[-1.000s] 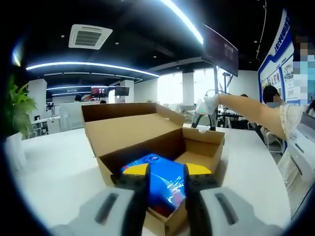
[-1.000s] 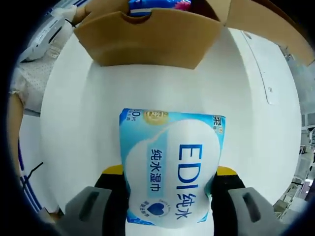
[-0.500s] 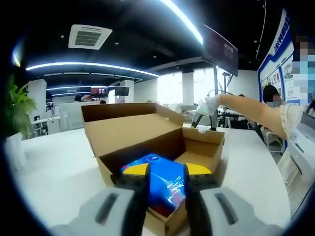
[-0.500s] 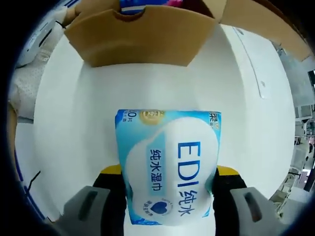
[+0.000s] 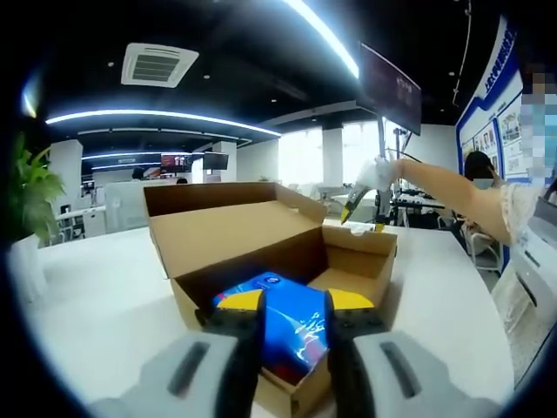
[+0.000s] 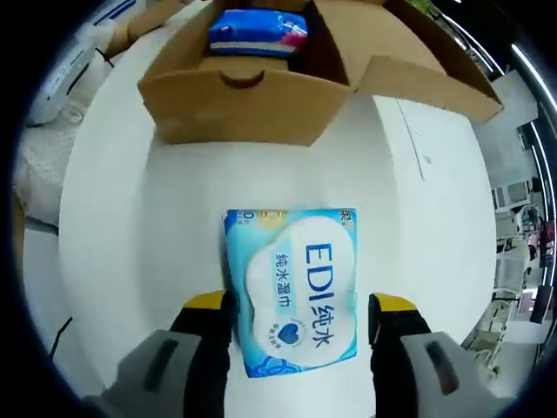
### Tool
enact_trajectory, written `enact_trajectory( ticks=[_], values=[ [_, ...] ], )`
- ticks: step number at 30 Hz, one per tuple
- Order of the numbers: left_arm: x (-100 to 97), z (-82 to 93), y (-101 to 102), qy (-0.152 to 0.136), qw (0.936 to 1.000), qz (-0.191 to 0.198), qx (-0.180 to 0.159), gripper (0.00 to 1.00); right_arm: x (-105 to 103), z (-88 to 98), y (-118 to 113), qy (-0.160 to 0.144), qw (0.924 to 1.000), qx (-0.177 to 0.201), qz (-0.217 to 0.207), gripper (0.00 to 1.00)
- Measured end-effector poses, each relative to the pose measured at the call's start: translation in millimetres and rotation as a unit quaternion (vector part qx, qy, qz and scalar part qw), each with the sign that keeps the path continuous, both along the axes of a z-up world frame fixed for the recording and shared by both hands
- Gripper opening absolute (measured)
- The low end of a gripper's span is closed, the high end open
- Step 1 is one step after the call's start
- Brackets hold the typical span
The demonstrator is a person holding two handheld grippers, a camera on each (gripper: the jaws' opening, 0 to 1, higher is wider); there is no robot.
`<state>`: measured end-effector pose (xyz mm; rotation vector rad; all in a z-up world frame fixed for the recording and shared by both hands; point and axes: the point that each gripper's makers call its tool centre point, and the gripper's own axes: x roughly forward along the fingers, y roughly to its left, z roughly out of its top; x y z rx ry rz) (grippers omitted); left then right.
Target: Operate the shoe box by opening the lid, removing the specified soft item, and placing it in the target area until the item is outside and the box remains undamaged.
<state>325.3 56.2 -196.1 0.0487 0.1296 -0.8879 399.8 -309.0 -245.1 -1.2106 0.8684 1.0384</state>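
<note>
The brown shoe box (image 5: pixel 235 235) stands open on the white table (image 5: pixel 96 296), lid flap raised at the back. A dark blue pack (image 5: pixel 291 326) lies inside it. My left gripper (image 5: pixel 294 305) straddles the box's near corner with its jaws drawn close on the cardboard. Beyond the box's far end hangs my right gripper (image 5: pixel 364 209), held by a person's arm (image 5: pixel 444 187). A light blue wet-wipes pack (image 6: pixel 291 300) lies flat on the table in front of the box (image 6: pixel 252 113). My right gripper (image 6: pixel 300 306) is open above it, jaws clear of its sides.
A green plant (image 5: pixel 30 196) stands at the table's left end. A person (image 5: pixel 479 165) sits beyond the table on the right. The second blue pack (image 6: pixel 257 30) shows inside the box. Bare table (image 6: pixel 435 218) lies around the wipes.
My right gripper has let go of the wipes pack and drawn back; the pack now lies on the table. The left gripper and the box have not moved.
</note>
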Motion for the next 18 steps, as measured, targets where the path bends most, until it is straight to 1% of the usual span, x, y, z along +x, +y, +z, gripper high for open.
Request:
enact_trajectory(
  ticks=[2, 4, 5, 6, 11, 13, 14, 15, 17, 18],
  values=[
    [0.4, 0.1, 0, 0.000, 1.0000, 0.000, -0.001, 0.27, 0, 12.9, 4, -0.013, 0.9998, 0.011, -0.005, 0.58],
    [0.9, 0.2, 1, 0.001, 1.0000, 0.000, -0.002, 0.27, 1, 23.3, 9, -0.028, 0.9993, 0.024, -0.006, 0.51],
    [1.2, 0.3, 1, 0.001, 1.0000, 0.000, -0.002, 0.27, 3, 31.8, 13, -0.043, 0.9987, 0.029, -0.004, 0.46],
    [1.3, 0.3, 2, 0.001, 1.0000, 0.000, -0.002, 0.27, 4, 37.8, 16, -0.054, 0.9980, 0.033, 0.000, 0.44],
    [1.7, 0.5, 2, 0.001, 1.0000, 0.000, -0.002, 0.27, 0, 56.1, 33, -0.069, 0.9959, 0.059, 0.006, 0.41],
    [2.2, 0.6, 2, 0.001, 1.0000, 0.000, -0.003, 0.27, -3, 62.5, 48, -0.072, 0.9937, 0.081, 0.027, 0.40],
    [2.4, 0.5, 2, 0.002, 1.0000, 0.000, -0.004, 0.27, -5, 64.7, 54, -0.071, 0.9928, 0.092, 0.030, 0.40],
    [2.7, 0.4, 2, 0.004, 1.0000, 0.000, -0.006, 0.27, -7, 70.3, 64, -0.072, 0.9906, 0.111, 0.034, 0.40],
    [3.2, 0.5, 2, 0.006, 0.9999, -0.001, -0.009, 0.27, -9, 79.0, 78, -0.080, 0.9886, 0.119, 0.045, 0.37],
    [3.2, 0.6, 2, 0.006, 0.9999, -0.001, -0.009, 0.27, -10, 82.4, 85, -0.085, 0.9873, 0.123, 0.054, 0.34]
  ],
)
